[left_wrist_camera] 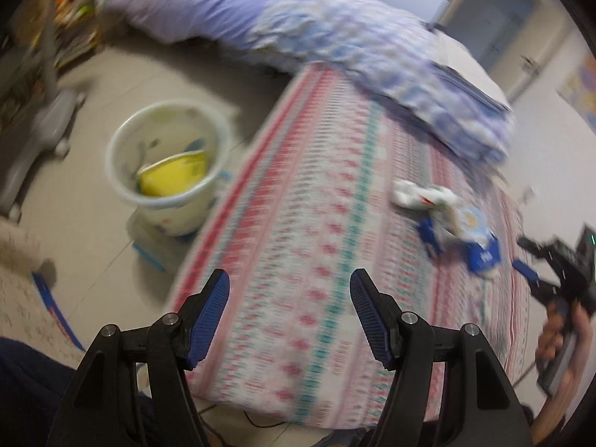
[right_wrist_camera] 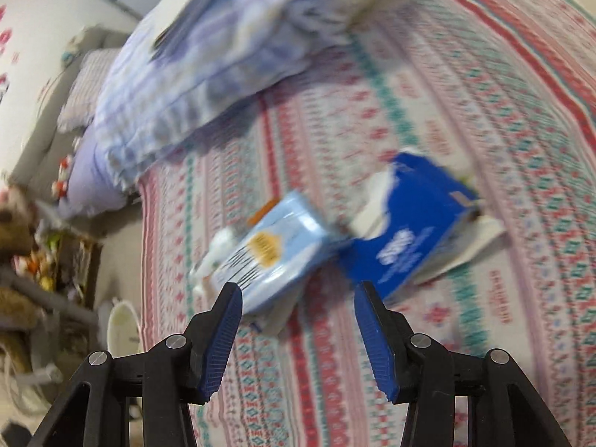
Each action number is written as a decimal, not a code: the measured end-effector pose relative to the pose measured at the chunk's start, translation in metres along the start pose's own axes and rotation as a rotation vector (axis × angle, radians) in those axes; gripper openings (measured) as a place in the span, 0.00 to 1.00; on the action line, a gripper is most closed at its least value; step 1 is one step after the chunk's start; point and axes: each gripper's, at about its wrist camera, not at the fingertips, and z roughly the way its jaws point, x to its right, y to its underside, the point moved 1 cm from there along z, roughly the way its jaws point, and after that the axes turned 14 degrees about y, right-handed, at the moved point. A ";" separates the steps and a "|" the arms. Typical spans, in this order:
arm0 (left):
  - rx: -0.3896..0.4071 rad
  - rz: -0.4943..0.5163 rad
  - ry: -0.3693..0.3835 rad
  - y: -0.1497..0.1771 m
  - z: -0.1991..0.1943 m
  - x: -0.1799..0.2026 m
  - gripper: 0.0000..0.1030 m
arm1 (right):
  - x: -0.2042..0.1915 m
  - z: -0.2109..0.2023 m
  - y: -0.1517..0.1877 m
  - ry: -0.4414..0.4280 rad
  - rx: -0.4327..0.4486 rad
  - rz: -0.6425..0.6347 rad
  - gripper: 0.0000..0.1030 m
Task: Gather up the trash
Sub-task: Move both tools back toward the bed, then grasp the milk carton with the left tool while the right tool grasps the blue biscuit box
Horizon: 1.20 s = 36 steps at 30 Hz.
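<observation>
The step in hand looks like the approach to the next piece of trash on the bed (right_wrist_camera: 428, 85). The right gripper (right_wrist_camera: 298, 320) has its jaws spread wide with nothing between them, and it points at a light-blue packet (right_wrist_camera: 275, 249) lying just beyond its left finger. Touching that packet on the right is a torn dark-blue box (right_wrist_camera: 409, 231), and a scrap of white paper (right_wrist_camera: 219, 249) shows at the packet's far left end. The left gripper (left_wrist_camera: 289, 313) is also open and empty, over the near part of the striped sheet (left_wrist_camera: 298, 193), well apart from the pile. In the left view the same cluster of litter sits toward the right edge of the bed, with a crumpled white wrapper (left_wrist_camera: 417, 192) at its far side, and the right gripper with the hand (left_wrist_camera: 566, 335) holding it shows at the right edge. The bin (left_wrist_camera: 167, 156) stands on the floor to the left of the bed, open-topped, already holding something yellow (left_wrist_camera: 175, 177). A folded blue quilt (left_wrist_camera: 391, 59) lies on the far part of the bed. Both views are blurred, so fine detail is uncertain. The next move probably calls for bringing the right gripper forward until the packet's near edge lies between its fingers, closing, then carrying it leftward across the bed to the bin. The packet looks thin and flat, so the fingers may need to come in low.
</observation>
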 end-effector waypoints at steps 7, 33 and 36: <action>-0.096 0.287 0.033 0.000 0.050 0.113 0.68 | 0.036 -0.011 -0.017 0.028 0.026 0.089 0.54; -0.219 0.935 -0.098 -0.011 0.217 0.237 0.43 | 0.093 0.030 -0.040 0.046 -0.098 0.229 0.54; -0.235 0.882 -0.050 -0.017 0.213 0.231 0.41 | 0.086 0.039 -0.039 0.042 -0.119 0.224 0.54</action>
